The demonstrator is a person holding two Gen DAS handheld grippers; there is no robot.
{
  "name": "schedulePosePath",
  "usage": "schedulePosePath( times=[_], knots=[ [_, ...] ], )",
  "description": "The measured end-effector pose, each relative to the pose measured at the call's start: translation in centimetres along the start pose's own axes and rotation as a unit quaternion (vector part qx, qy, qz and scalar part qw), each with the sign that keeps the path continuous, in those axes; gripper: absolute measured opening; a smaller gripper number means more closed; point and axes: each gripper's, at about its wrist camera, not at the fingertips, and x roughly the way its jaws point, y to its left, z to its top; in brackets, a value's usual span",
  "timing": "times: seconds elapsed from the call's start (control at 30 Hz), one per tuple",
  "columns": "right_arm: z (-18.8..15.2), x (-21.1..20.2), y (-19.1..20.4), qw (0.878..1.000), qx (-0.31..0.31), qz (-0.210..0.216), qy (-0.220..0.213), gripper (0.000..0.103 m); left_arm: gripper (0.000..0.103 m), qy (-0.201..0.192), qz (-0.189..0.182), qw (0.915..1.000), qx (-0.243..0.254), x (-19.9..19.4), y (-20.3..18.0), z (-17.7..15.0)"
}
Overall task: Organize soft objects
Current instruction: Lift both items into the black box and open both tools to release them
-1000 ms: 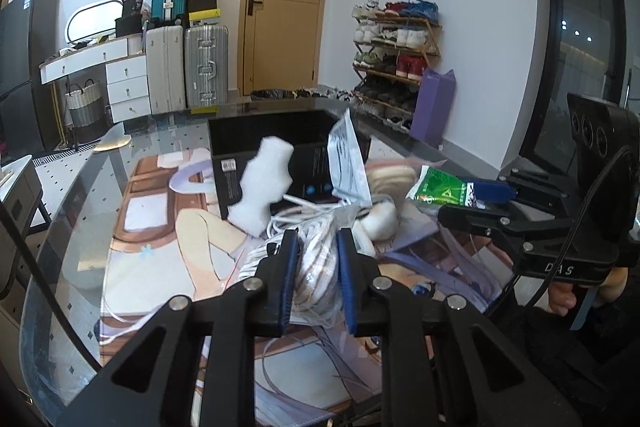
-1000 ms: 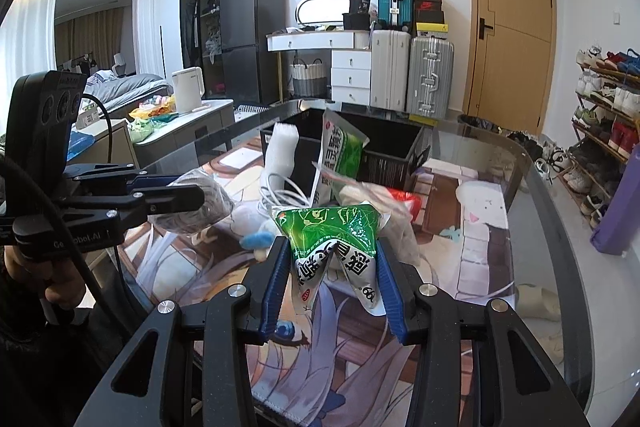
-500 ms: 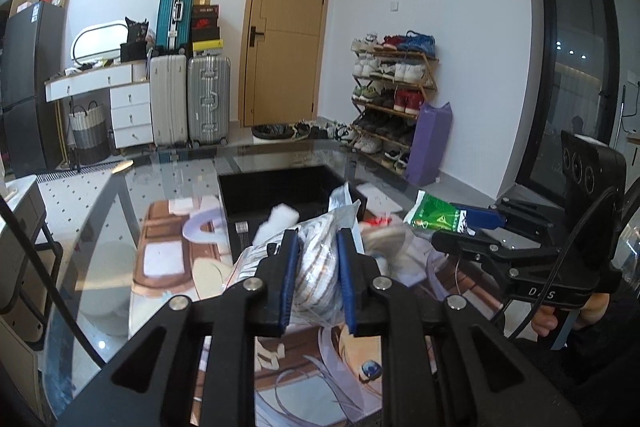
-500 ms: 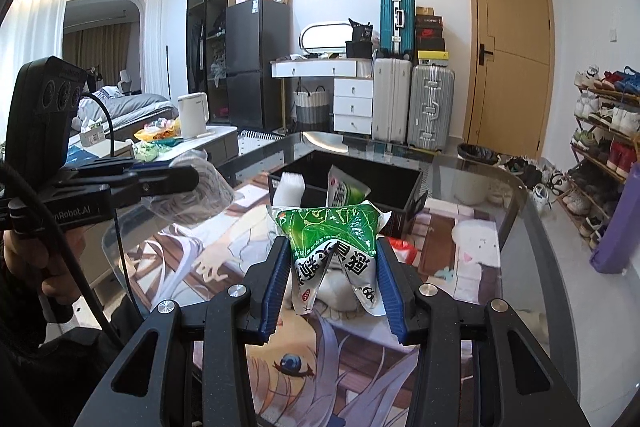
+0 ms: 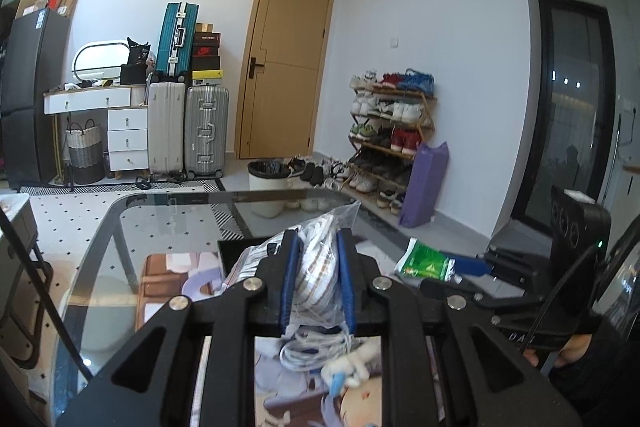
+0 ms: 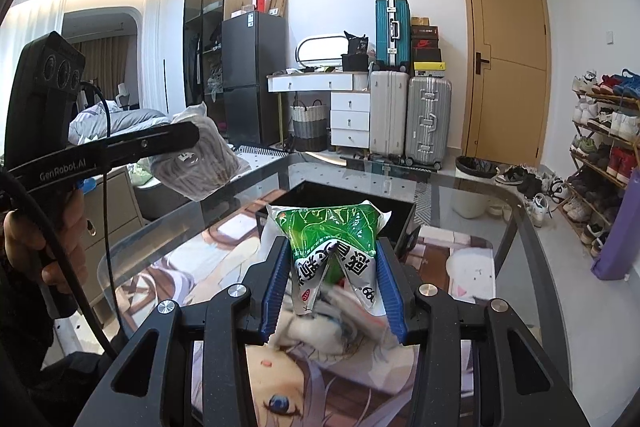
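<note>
Left claw clamped on a clear plastic bag of striped cloth, centre frame; right claw grips a green-and-white crinkly packet above the glass bench.

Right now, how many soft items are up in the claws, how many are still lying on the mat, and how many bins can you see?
Bagged items held in the claws: 2, clear bag of striped cloth in the left claw, green packet in the right claw
Loose items still on the mat: 2, white cable bundle, plush toy
Black bins: 1
Total: 5
</note>
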Motion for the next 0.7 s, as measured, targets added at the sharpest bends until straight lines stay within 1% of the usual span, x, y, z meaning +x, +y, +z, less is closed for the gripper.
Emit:
schedulePosePath(
  times=[0.13, 0.27, 0.53, 0.7],
  knots=[
    [1.1, 1.0, -0.9, 1.000, 0.005, 0.001, -0.004, 0.043, 0.017, -0.014, -0.017, 0.9996, -0.016, 0.9, 0.7, 1.1],
    [1.9, 2.0, -1.5, 1.000, 0.007, 0.003, -0.005, 0.043, 0.017, -0.021, -0.025, 0.9991, -0.025, 1.8, 0.8, 1.6],
    [3.0, 4.2, -2.7, 1.000, 0.016, 0.009, 0.007, 0.043, 0.017, -0.020, -0.031, 0.9987, -0.034, 4.5, 1.3, 2.0],
    [3.4, 5.8, -3.1, 1.000, 0.017, 0.011, 0.021, 0.043, 0.017, -0.009, -0.031, 0.9986, -0.043, 6.3, 1.7, 2.0]
  ],
)
